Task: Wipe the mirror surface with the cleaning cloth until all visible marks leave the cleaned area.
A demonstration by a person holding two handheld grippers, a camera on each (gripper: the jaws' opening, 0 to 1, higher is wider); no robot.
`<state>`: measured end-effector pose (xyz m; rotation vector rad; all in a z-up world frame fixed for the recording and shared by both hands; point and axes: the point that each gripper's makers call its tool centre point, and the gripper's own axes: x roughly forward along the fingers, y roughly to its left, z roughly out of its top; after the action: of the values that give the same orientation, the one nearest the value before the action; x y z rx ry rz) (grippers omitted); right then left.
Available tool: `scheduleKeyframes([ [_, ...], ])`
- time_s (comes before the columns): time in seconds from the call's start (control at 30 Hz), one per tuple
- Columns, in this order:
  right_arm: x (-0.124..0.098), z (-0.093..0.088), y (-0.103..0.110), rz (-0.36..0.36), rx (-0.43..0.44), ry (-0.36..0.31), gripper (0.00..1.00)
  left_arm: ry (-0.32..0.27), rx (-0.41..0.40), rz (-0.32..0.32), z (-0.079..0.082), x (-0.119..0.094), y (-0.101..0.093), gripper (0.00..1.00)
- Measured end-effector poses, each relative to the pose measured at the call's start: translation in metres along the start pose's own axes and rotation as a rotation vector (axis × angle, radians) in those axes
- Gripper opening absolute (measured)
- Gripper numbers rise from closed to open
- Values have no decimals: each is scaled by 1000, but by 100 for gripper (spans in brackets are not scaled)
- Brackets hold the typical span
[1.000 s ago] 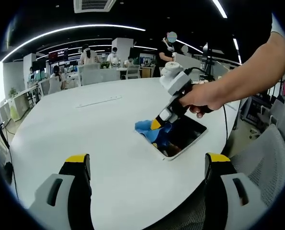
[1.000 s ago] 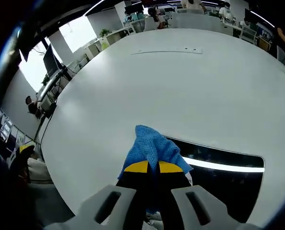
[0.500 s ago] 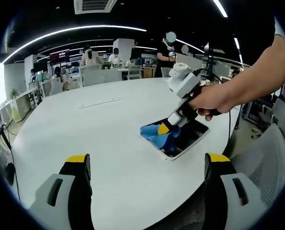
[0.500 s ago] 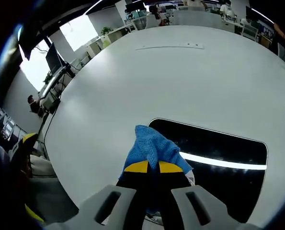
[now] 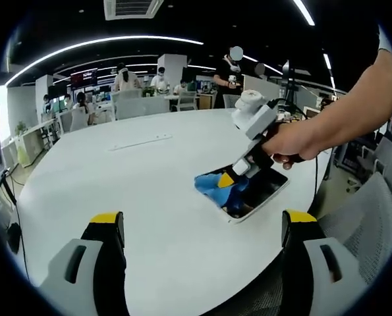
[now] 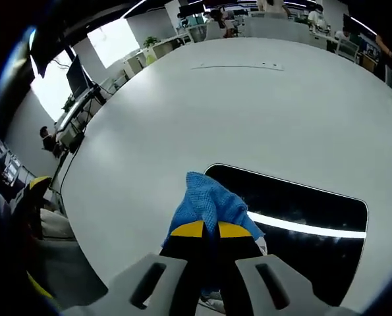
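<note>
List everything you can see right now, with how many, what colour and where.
Table: one, white, round-edged, under everything.
Mirror: one, dark glass in a pale frame, flat on the table near its edge.
Cleaning cloth: one, blue, bunched on the mirror's end, clamped in the right gripper.
Strip on the table: one, white, long and thin, at the far side.
Office chair: one, grey mesh, beside the table edge.
People in the background: several, standing or seated at far desks.
Ceiling lights: several, white curved strips overhead.
Left gripper: one, grey with yellow tips, jaws wide apart, holding nothing, above the table.
Right gripper: one, grey with yellow tips, shut on the cloth.
Person's hand: one, gripping the right gripper's handle.
</note>
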<state>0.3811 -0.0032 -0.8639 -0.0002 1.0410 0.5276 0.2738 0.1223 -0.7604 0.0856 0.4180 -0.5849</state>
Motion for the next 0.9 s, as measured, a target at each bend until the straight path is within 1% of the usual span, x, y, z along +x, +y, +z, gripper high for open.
scheduleKeyframes([
  [0.1, -3, -1, -3, -12, -16, -1, 0, 1, 3, -2, -1, 0, 0, 99],
  [0.27, -9, -5, -17, -14, 18, -3, 0, 8, 8, -8, -2, 1, -2, 99],
  [0.33, -12, -7, -20, -17, 18, -1, 0, 19, 4, -14, -3, 1, -3, 99],
  [0.47, -17, -11, -30, -19, 24, -3, 0, 20, 7, -13, -4, 1, -4, 99],
  [0.67, -25, -17, -45, -25, 33, -5, 0, 0, 21, 11, 0, 0, -1, 99],
  [0.9, -38, -27, -69, -40, 55, -11, 0, -7, 8, -3, 1, 1, -4, 99],
])
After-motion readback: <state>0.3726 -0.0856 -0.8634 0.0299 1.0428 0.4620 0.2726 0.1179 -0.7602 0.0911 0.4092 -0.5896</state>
